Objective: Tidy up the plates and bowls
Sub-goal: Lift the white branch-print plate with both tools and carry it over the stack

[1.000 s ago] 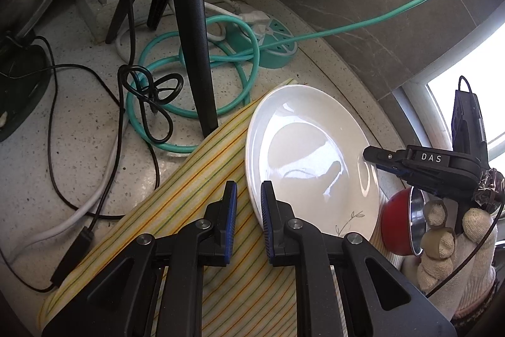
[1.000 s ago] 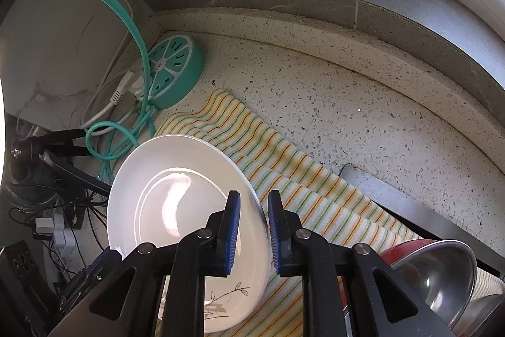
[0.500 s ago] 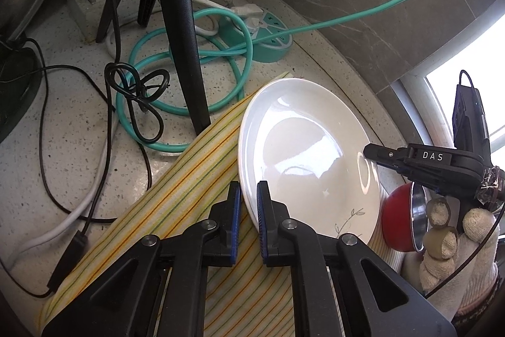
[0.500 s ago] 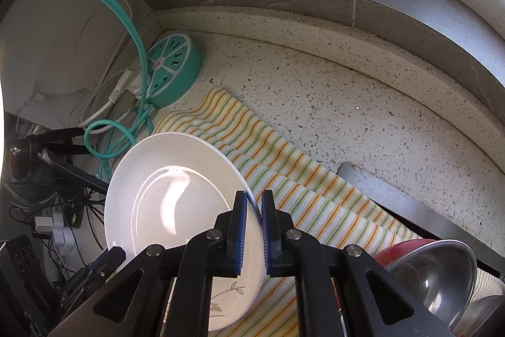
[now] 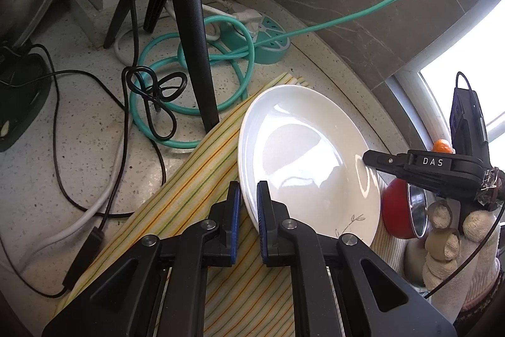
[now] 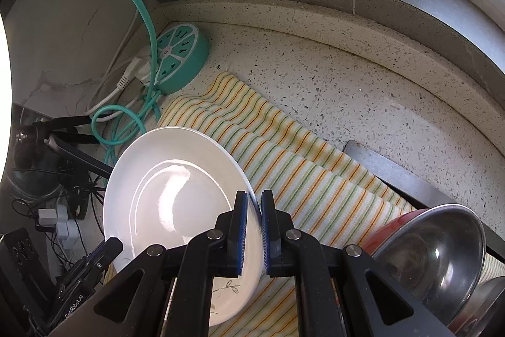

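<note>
On my left wrist camera, the left gripper (image 5: 248, 212) is pinching the near rim of the white plate (image 5: 307, 160), its blue pads pressed on either side of the edge at about 6 o'clock. The plate sits tilted over the striped cloth (image 5: 202, 179), its small leaf motif toward 5 o'clock. At 3 o'clock I see the right gripper (image 5: 366, 156) reaching onto the plate's far rim, with my gloved hand (image 5: 457, 245) below it. A red bowl (image 5: 399, 210) with a steel inside peeks out just behind that rim. At 11 o'clock a black tripod leg (image 5: 195, 40) stands among a coiled teal cable (image 5: 189, 78), with a teal power hub (image 5: 268, 37) at 12 o'clock.

On my right wrist camera, the right gripper (image 6: 254, 229) is clamped on the plate (image 6: 170, 204) at its right rim, pads close together around the edge. The plate fills 7 to 9 o'clock above the cloth (image 6: 300, 172). The bowl (image 6: 435, 255) lies at 4 o'clock, and the left gripper (image 6: 109, 245) touches the plate's rim at 8 o'clock.
</note>
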Demonstrator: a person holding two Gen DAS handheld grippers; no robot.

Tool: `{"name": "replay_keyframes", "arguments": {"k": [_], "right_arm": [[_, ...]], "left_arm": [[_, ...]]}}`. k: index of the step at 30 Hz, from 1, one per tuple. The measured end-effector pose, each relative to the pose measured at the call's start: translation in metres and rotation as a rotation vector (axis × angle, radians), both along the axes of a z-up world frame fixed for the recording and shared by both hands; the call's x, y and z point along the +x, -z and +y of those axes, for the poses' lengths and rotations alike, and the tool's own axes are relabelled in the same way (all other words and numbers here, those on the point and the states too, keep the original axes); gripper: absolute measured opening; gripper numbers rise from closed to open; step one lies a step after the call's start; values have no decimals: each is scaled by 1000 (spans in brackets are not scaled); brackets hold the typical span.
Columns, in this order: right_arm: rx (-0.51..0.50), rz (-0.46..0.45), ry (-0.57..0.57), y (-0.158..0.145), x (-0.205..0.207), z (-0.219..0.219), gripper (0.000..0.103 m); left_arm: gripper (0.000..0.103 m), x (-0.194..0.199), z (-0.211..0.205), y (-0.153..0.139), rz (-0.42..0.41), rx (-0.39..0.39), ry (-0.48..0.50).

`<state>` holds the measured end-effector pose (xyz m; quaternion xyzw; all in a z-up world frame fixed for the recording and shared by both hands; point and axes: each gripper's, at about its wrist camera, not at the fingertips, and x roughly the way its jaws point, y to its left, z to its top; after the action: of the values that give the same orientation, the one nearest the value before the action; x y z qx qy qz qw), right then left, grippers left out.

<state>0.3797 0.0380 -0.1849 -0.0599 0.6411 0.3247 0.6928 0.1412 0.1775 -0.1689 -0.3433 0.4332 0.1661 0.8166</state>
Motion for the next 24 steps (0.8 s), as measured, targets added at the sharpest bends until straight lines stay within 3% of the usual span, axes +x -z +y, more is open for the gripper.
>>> {"name": "replay_keyframes", "arguments": {"k": [24], "right_arm": [[36,14,56,-32,-73,-26,8]], "left_arm": [[8,-66,-4,-32,-36,6,69]]}}
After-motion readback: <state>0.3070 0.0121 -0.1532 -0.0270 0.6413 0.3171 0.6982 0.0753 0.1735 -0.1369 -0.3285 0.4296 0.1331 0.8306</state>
